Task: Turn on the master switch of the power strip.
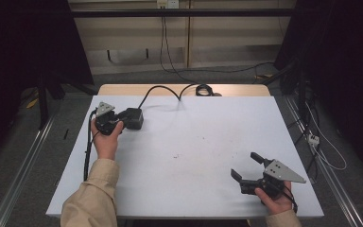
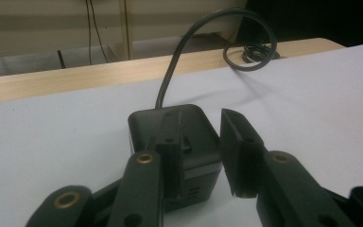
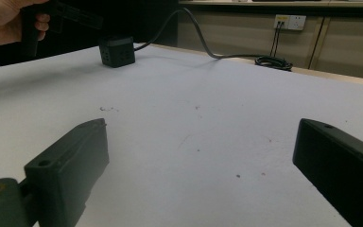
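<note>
A black cube-shaped box (image 1: 133, 118) with a thick black cable (image 1: 163, 90) sits at the far left of the white table top (image 1: 194, 142). My left gripper (image 1: 123, 122) reaches it from the left. In the left gripper view the box (image 2: 196, 156) lies between the jaws of the left gripper (image 2: 201, 118): the left pad (image 2: 170, 137) overlaps the box's top, and the right pad (image 2: 238, 151) stands beside its right wall with a thin gap. My right gripper (image 1: 244, 164) rests open near the front right edge, its jaws (image 3: 203, 127) wide apart over bare table.
The cable runs back to a coil (image 1: 203, 89) on the wooden strip (image 1: 123, 89) at the table's far edge. The right gripper view shows the box (image 3: 117, 51) far off and a wall socket (image 3: 289, 21) behind. Metal rails (image 1: 23, 161) flank the table.
</note>
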